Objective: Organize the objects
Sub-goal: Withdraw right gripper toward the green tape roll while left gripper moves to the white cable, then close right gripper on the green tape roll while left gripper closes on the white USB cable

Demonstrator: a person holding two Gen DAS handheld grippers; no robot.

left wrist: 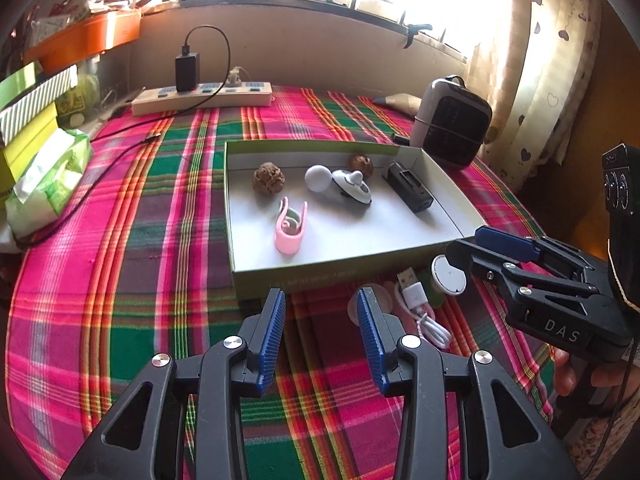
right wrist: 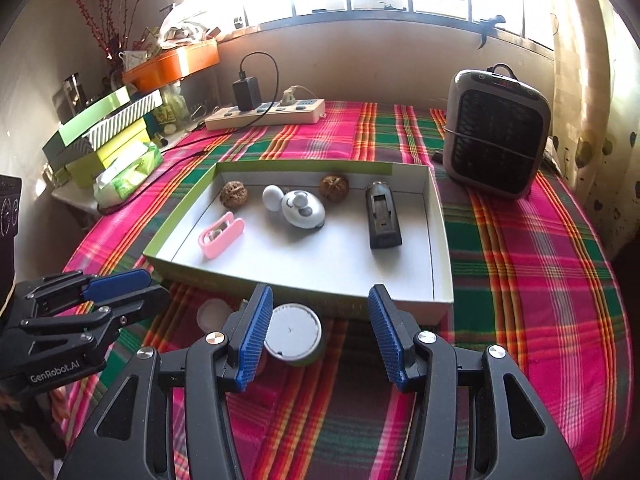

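On a plaid cloth [right wrist: 520, 264], the right gripper [right wrist: 320, 332] hovers with jaws apart and empty; a round white-lidded tin [right wrist: 294, 334] lies just beyond and between its fingers, against the front wall of the tray [right wrist: 440, 280]. The left gripper [left wrist: 322, 336] is also parted and empty, with a white cable [left wrist: 424, 312] just right of it.

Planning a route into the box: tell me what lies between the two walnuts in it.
In both views, a white ball and a white mouse-shaped gadget lie between the walnuts.
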